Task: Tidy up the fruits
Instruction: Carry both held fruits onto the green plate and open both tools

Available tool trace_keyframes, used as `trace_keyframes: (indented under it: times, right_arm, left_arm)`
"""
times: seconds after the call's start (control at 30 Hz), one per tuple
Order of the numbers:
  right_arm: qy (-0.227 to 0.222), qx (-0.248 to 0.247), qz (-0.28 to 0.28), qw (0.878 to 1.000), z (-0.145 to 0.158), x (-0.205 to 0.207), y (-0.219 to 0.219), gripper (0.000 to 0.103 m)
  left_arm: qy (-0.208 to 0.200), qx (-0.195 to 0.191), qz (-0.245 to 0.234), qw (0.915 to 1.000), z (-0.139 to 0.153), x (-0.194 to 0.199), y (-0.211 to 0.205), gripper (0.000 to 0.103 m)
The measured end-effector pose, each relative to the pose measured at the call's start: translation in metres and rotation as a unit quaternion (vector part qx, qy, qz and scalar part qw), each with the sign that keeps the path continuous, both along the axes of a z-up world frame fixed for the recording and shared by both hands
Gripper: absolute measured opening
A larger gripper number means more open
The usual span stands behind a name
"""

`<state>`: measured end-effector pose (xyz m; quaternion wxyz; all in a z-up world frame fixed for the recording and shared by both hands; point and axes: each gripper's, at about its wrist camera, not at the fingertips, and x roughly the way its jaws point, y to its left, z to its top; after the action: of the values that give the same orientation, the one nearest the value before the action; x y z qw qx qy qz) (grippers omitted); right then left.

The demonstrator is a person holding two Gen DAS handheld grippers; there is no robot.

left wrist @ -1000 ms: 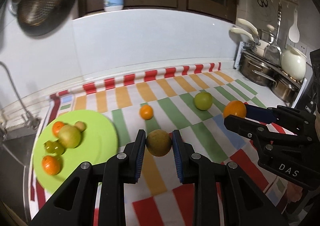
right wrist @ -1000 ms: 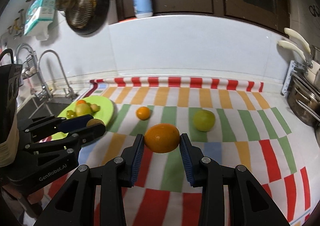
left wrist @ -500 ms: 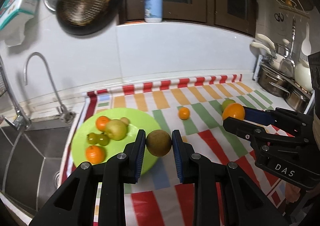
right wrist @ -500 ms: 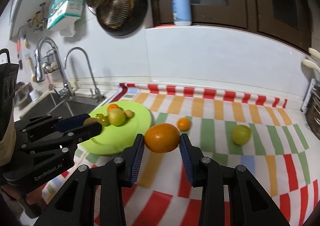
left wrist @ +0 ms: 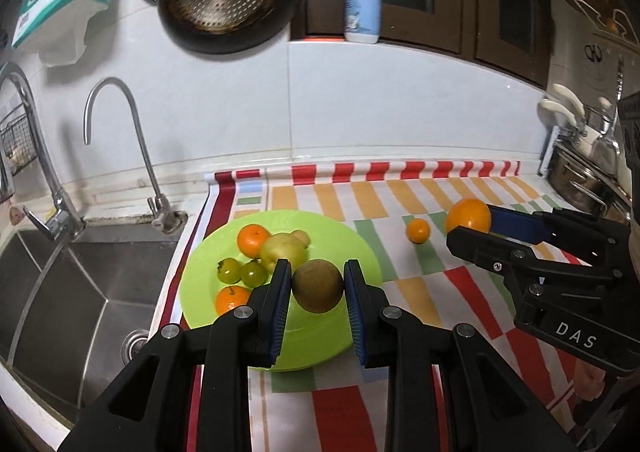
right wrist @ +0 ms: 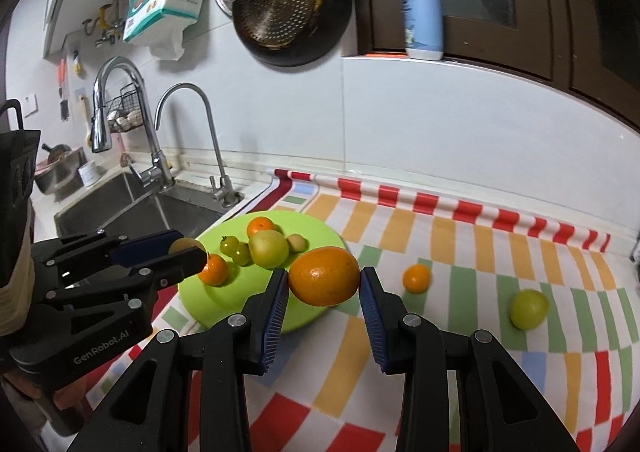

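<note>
My left gripper (left wrist: pixel 317 286) is shut on a brown round fruit (left wrist: pixel 317 285) and holds it above the green plate (left wrist: pixel 352 252). The plate carries two small oranges, two small green fruits, a yellow-green apple (left wrist: pixel 281 250) and a small tan fruit. My right gripper (right wrist: pixel 324 284) is shut on a large orange (right wrist: pixel 324 281), held in the air at the plate's right edge (right wrist: pixel 320 230). A small orange (right wrist: pixel 416 278) and a green fruit (right wrist: pixel 529 309) lie on the striped cloth to the right. The left gripper also shows in the right wrist view (right wrist: pixel 188 252).
A steel sink (left wrist: pixel 60 292) with two taps lies left of the plate. The striped cloth (right wrist: pixel 460 252) covers the counter. Pots stand at the far right (left wrist: pixel 580 184). A pan and a strainer hang on the wall (right wrist: pixel 288 8).
Both grippers have moved left with their fruits. The plate, at the left edge a second ago, now lies right under the left gripper and the sink has come into view.
</note>
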<state>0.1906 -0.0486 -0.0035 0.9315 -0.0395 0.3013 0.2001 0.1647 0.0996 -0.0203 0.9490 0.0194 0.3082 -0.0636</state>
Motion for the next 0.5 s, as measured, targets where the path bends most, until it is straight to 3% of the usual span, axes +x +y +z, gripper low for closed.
trace_keyframes:
  times: [0.5]
  right_arm:
    - [0.05, -0.01, 0.061, 0.997, -0.043, 0.054, 0.035, 0.038]
  left_arm:
    - [0.044, -0.011, 0.029, 0.9985, -0.038, 0.038, 0.022, 0.027]
